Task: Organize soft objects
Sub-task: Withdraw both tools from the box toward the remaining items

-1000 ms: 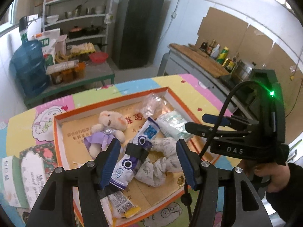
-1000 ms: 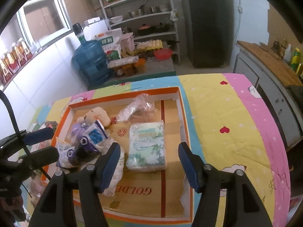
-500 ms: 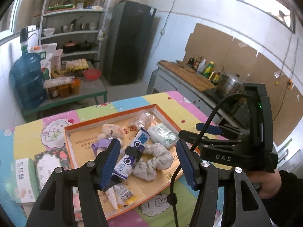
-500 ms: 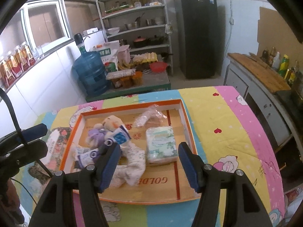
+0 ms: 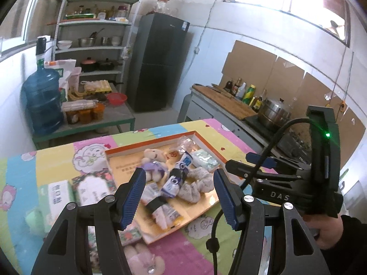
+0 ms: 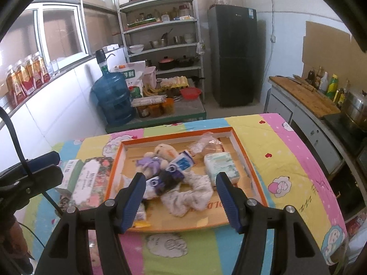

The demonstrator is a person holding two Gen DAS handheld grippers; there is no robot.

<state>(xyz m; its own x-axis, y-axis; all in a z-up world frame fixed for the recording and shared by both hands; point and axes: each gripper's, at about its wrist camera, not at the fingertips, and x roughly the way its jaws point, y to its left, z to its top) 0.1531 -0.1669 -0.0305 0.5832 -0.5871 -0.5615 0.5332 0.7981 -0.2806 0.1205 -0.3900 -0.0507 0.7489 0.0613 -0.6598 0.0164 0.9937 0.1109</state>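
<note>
Above the orange tray (image 6: 242,147) of soft objects, the left gripper (image 5: 179,197) and right gripper (image 6: 180,198) hover, jaws released and empty.

My table (image 6: 263,137) wears a bright cloth of pink, yellow, blue and green patches with little cartoon sheep. A flat orange-edged cardboard tray (image 6: 239,145) lies on it. Two tissue boxes (image 6: 90,180) lie just beside the tray.
</note>
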